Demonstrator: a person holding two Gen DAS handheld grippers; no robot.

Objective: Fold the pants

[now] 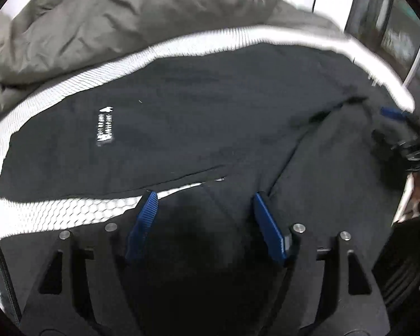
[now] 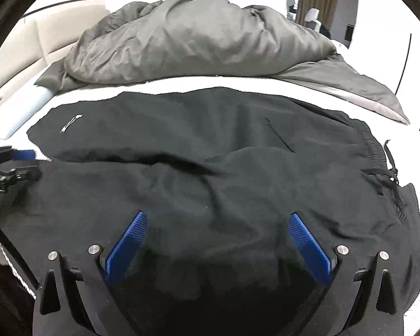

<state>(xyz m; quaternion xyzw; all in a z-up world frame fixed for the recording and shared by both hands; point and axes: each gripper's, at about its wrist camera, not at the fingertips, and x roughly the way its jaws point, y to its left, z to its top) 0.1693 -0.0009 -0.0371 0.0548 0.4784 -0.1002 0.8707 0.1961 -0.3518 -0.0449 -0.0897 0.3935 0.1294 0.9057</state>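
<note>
Black pants (image 2: 210, 145) lie spread across a white bed (image 2: 182, 85), one leg folded over the other, waistband and drawstring (image 2: 389, 168) at the right, a small white logo (image 2: 71, 123) at the left leg end. They also fill the left wrist view (image 1: 196, 128), logo (image 1: 105, 126) at the left. My left gripper (image 1: 204, 204) is open just above the leg's near edge; it shows at the left of the right wrist view (image 2: 19, 162). My right gripper (image 2: 215, 221) is open over the near leg; it shows at the right of the left wrist view (image 1: 397, 128).
A crumpled grey duvet (image 2: 198, 39) lies piled behind the pants, with a corner (image 2: 372, 95) hanging toward the right. A beige headboard (image 2: 42, 42) stands at the far left. The white mattress cover (image 1: 78, 207) shows a quilted pattern by my left gripper.
</note>
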